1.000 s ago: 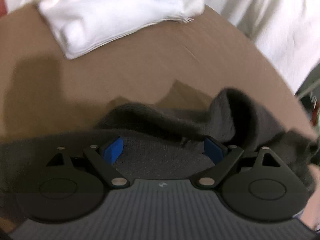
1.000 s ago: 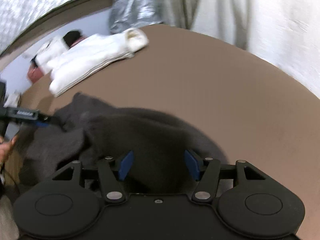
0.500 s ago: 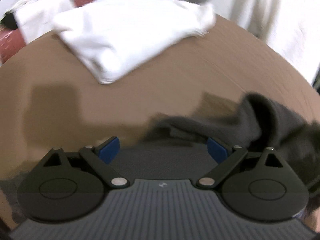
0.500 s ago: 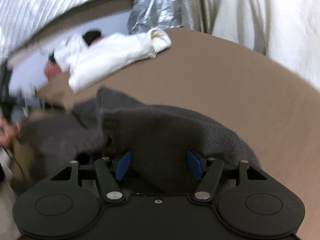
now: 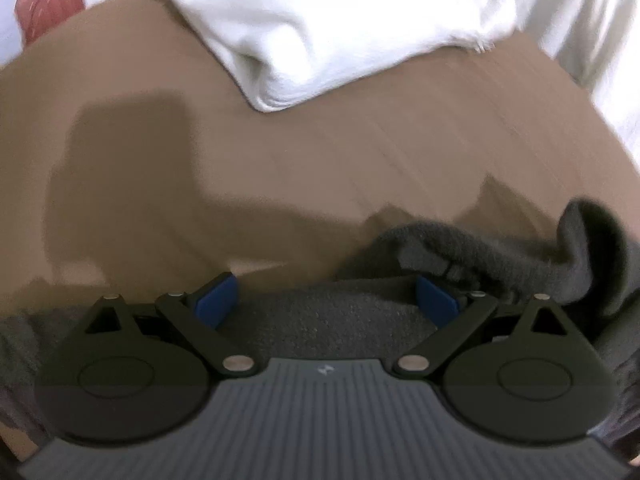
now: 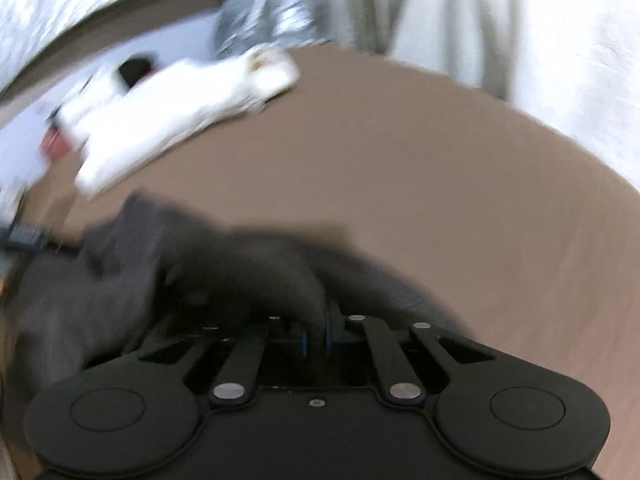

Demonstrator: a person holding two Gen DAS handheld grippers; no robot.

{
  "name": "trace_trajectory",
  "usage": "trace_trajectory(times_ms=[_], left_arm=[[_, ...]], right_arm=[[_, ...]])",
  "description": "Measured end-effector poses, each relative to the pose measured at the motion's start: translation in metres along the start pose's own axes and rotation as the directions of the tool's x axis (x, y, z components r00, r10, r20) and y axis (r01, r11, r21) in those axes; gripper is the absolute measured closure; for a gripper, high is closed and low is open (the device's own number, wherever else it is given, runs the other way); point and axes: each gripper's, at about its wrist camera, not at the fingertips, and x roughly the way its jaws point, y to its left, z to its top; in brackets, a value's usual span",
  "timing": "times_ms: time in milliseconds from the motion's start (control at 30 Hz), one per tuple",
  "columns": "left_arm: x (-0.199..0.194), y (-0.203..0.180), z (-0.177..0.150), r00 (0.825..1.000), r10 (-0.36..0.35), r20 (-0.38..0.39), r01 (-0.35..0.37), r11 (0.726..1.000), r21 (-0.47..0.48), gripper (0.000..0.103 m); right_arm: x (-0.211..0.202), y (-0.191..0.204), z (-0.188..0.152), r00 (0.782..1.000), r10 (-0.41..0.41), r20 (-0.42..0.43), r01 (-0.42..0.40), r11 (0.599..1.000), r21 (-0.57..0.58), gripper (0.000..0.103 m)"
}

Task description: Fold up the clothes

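A dark grey knitted garment (image 5: pixel 480 252) lies crumpled on the brown table (image 5: pixel 280 168). My left gripper (image 5: pixel 326 296) is open over its edge; grey cloth lies below and between the blue pads (image 5: pixel 218 300), which do not press on it. In the right wrist view the garment (image 6: pixel 220 272) bunches up in front of my right gripper (image 6: pixel 316 324), whose jaws are shut on a fold of it. This view is blurred by motion.
A folded white cloth (image 5: pixel 320 32) rests at the table's far side, also in the right wrist view (image 6: pixel 172 120). White fabric (image 6: pixel 500 20) and a silver foil sheet (image 6: pixel 264 12) hang behind the table. A reddish object (image 5: pixel 48 4) sits far left.
My right gripper's jaws have closed onto the grey garment. The left gripper has shifted left off the garment, so the grey cloth now lies more to its right and the white cloth looks nearer.
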Motion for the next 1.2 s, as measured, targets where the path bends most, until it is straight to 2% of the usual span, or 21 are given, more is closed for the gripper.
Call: trace_trajectory(times_ms=[33, 100, 133, 200, 300, 367, 467, 567, 633, 700, 767, 800, 867, 933, 1000, 1067, 1200], left_arm=[[0.000, 0.003, 0.000, 1.000, -0.016, 0.005, 0.016, 1.000, -0.013, 0.006], [-0.001, 0.006, 0.001, 0.999, -0.039, 0.020, 0.039, 0.999, -0.022, 0.006], [-0.004, 0.006, 0.000, 0.999, -0.043, 0.032, 0.044, 0.999, -0.019, 0.006], [-0.009, 0.004, 0.000, 0.997, -0.048, 0.064, 0.050, 0.999, -0.022, 0.006], [-0.014, -0.001, -0.002, 0.994, -0.073, 0.081, 0.074, 0.997, -0.014, 0.006], [-0.016, -0.005, -0.004, 0.995, -0.071, 0.077, 0.072, 0.997, -0.002, 0.006], [-0.020, -0.010, -0.008, 0.995, -0.069, 0.070, 0.068, 0.998, 0.016, 0.006], [-0.016, -0.016, -0.009, 0.996, -0.079, 0.038, 0.077, 0.996, 0.033, 0.006], [-0.013, -0.023, -0.012, 0.997, -0.074, 0.007, 0.074, 0.996, 0.056, 0.006], [-0.011, -0.029, -0.015, 0.998, -0.059, -0.025, 0.061, 0.995, 0.080, 0.006], [-0.013, -0.030, -0.018, 0.999, -0.028, -0.023, 0.029, 0.997, 0.077, 0.006], [-0.014, -0.029, -0.017, 1.000, -0.011, -0.016, 0.012, 0.998, 0.065, 0.006], [-0.015, -0.021, -0.014, 1.000, -0.003, 0.008, 0.003, 1.000, 0.020, 0.006], [-0.013, -0.013, -0.009, 1.000, -0.016, 0.027, 0.017, 0.999, -0.041, 0.006], [-0.004, -0.008, -0.006, 0.999, -0.040, 0.024, 0.042, 0.996, -0.079, 0.006], [0.006, -0.008, -0.005, 0.999, -0.052, 0.004, 0.052, 0.996, -0.073, 0.005], [0.007, -0.023, -0.008, 1.000, -0.015, -0.010, 0.015, 0.999, 0.047, 0.005]], right_arm=[[-0.005, -0.007, 0.006, 0.999, -0.029, 0.017, 0.028, 0.998, 0.051, 0.095], [-0.019, -0.028, 0.018, 0.998, -0.031, 0.055, 0.021, 0.984, 0.179, 0.096], [-0.026, -0.035, 0.023, 0.996, -0.044, 0.073, 0.029, 0.980, 0.197, 0.096], [-0.037, -0.040, 0.036, 0.986, -0.136, 0.098, 0.119, 0.980, 0.158, 0.096], [-0.059, -0.051, 0.052, 0.959, -0.240, 0.150, 0.220, 0.965, 0.142, 0.096], [-0.080, -0.066, 0.060, 0.933, -0.300, 0.197, 0.268, 0.948, 0.174, 0.097], [-0.101, -0.092, 0.074, 0.856, -0.451, 0.254, 0.422, 0.892, 0.160, 0.097], [-0.080, -0.127, 0.074, 0.843, -0.526, 0.118, 0.511, 0.849, 0.131, 0.090], [-0.062, -0.143, 0.064, 0.840, -0.542, 0.020, 0.535, 0.834, 0.135, 0.083], [-0.058, -0.145, 0.050, 0.842, -0.540, 0.000, 0.535, 0.834, 0.131, 0.077], [-0.061, -0.139, 0.040, 0.870, -0.492, 0.027, 0.485, 0.865, 0.127, 0.064], [-0.063, -0.133, 0.035, 0.887, -0.461, 0.037, 0.453, 0.882, 0.126, 0.054], [-0.069, -0.123, 0.026, 0.926, -0.375, 0.054, 0.366, 0.922, 0.129, 0.052], [-0.066, -0.105, 0.022, 0.970, -0.236, 0.056, 0.229, 0.967, 0.108, 0.049], [-0.065, -0.076, 0.016, 0.981, -0.183, 0.067, 0.182, 0.983, 0.009, 0.042], [-0.063, -0.047, 0.010, 0.989, -0.128, 0.073, 0.135, 0.987, -0.092, 0.036], [-0.049, 0.011, -0.005, 0.999, -0.018, 0.033, 0.027, 0.956, -0.293, 0.032]])
